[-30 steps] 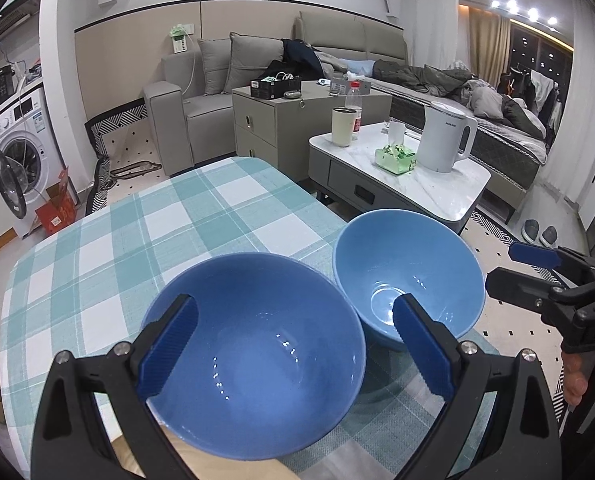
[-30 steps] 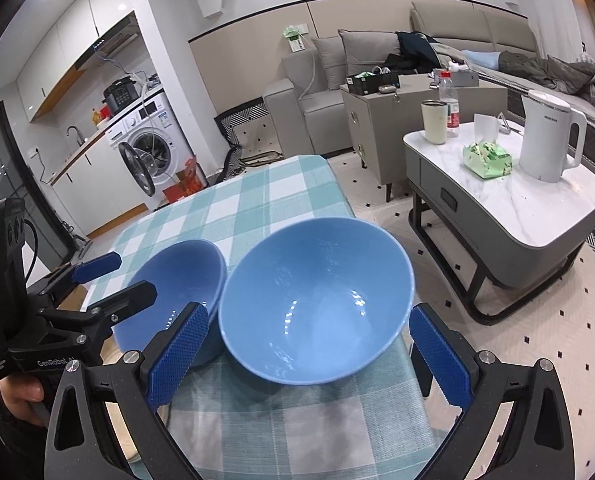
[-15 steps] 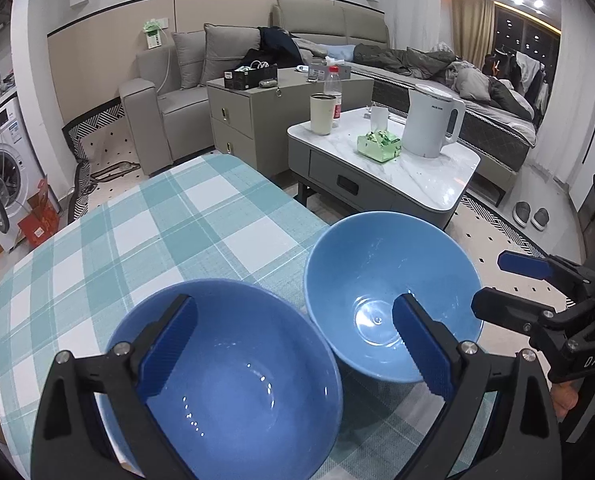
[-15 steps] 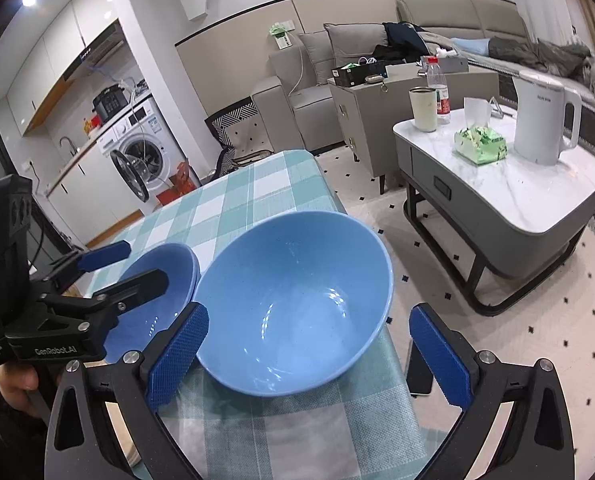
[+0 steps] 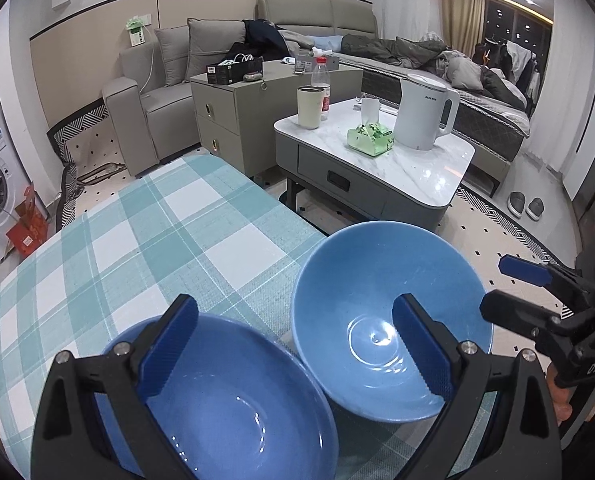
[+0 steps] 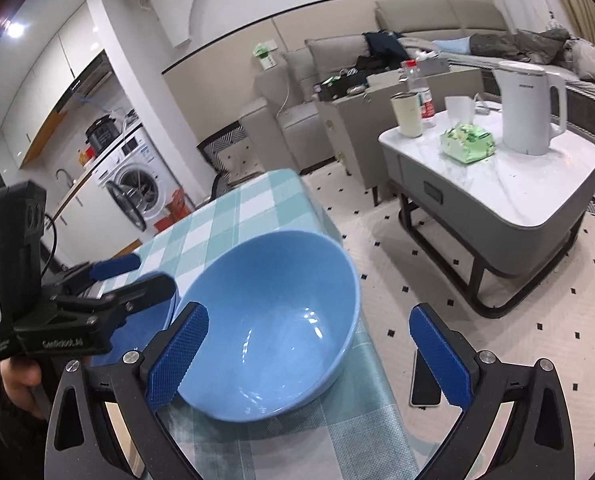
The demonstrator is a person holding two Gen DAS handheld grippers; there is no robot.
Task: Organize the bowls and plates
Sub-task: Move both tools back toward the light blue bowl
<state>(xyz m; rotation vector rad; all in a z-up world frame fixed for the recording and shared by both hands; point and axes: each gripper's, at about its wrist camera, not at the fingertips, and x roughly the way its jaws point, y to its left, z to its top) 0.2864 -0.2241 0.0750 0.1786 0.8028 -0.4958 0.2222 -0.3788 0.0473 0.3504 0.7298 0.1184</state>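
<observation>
bowls: two side by side on table | both tongs apart, empty | step: pre-grasp | next: clamp one rim, nest

Two blue bowls sit on a teal-and-white checked surface; the gripper pads are dark blue, the kettle white.

Both wrist views share the blue bowl.

The right claw body reads "DAS"; the left claw reads "GenRobot.AI".
</observation>
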